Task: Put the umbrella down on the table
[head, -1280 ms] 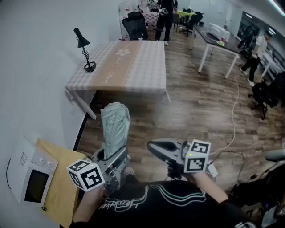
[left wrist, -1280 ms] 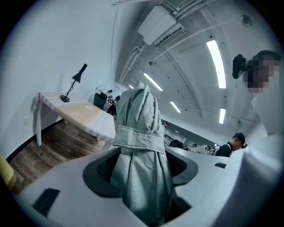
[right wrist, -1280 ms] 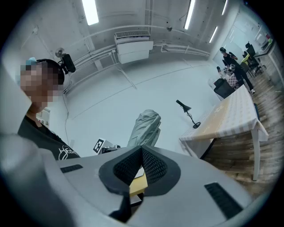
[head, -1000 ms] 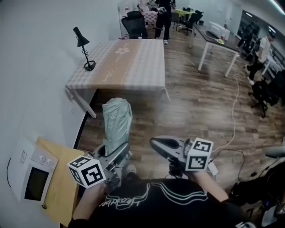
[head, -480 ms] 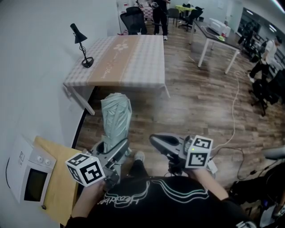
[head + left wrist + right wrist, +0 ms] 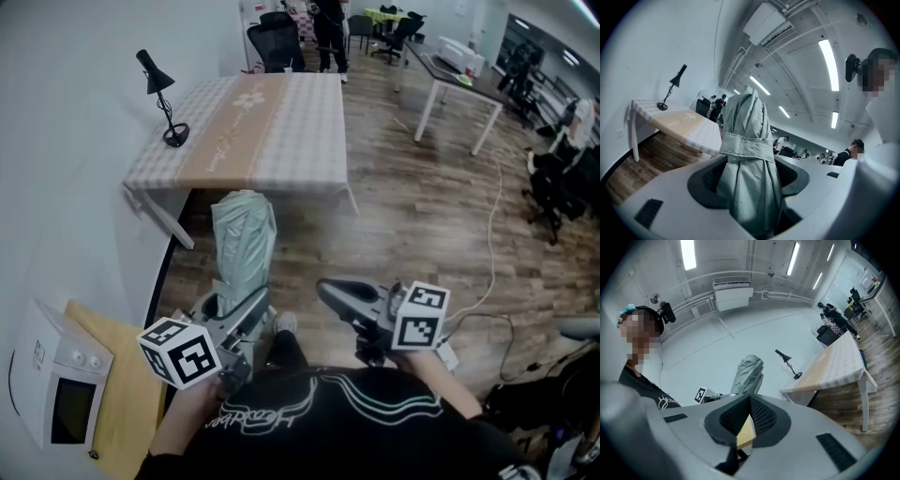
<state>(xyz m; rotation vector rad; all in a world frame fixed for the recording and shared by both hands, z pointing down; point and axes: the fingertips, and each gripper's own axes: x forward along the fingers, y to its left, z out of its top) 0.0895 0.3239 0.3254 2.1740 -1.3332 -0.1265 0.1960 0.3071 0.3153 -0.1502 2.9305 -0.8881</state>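
Observation:
A folded pale green umbrella stands upright in my left gripper, whose jaws are shut on its lower part. In the left gripper view the umbrella, wrapped by its strap, fills the gap between the jaws of the left gripper. My right gripper is shut and holds nothing, level with the left one and to its right; its pads meet. The table, under a checked and tan cloth, lies ahead. From the right gripper view the umbrella shows to the left of the table.
A black desk lamp stands on the table's far left corner by the wall. A white microwave sits on a wooden top at my lower left. A white desk, office chairs and people are at the back right. A cable runs across the wood floor.
The table has come nearer and the lamp has slid left in the head view as both grippers moved forward together. The left gripper still holds the umbrella.

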